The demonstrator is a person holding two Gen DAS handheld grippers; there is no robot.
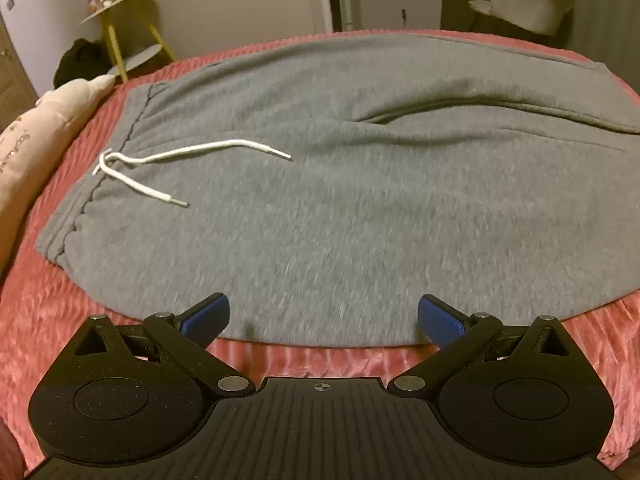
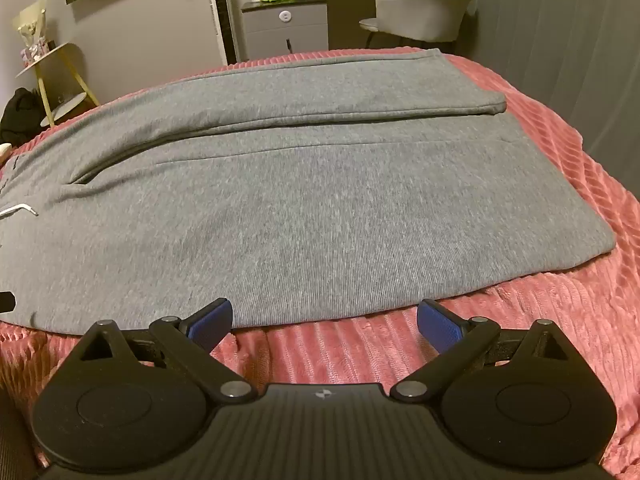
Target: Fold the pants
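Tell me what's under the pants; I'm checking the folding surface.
The pants lie flat on a pink ribbed blanket, which shows around their edges. Whatever lies beneath their middle is covered.

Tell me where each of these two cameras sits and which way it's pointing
Left wrist: sits on the open left gripper, facing across the bed at the waistband end of the grey pants and white drawstring; only its blue fingers show.
Right wrist: sits on the open right gripper, facing the pants' leg end; only its fingers show.
Shared: pants, pink bedspread, yellow side table.
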